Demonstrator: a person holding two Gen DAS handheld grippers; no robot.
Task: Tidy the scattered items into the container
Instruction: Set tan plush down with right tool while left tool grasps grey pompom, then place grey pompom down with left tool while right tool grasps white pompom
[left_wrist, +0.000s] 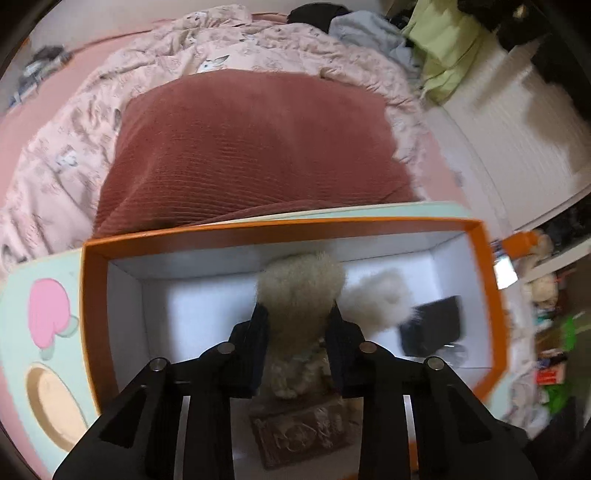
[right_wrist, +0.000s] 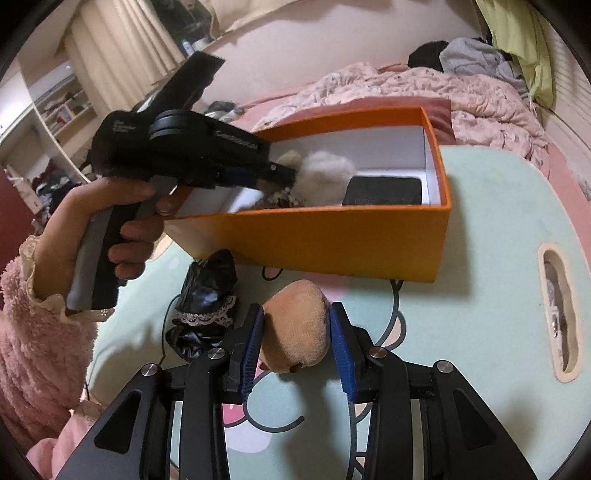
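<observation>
Jaws of our left gripper (left_wrist: 295, 325) clamped a cream plush toy (left_wrist: 301, 291) inside the orange box (left_wrist: 280, 230); right gripper (right_wrist: 295, 343) pinched a tan plush (right_wrist: 297, 325) over the tabletop (right_wrist: 480, 229). We judged releasing came next, then boxing the tan one.

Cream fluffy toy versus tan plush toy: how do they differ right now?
The cream fluffy toy is long-haired and pale, and hangs inside the orange box, gripped by the left gripper. The tan plush toy is short-piled, outside the box over the mint table, in the right gripper. Both are held.
</observation>
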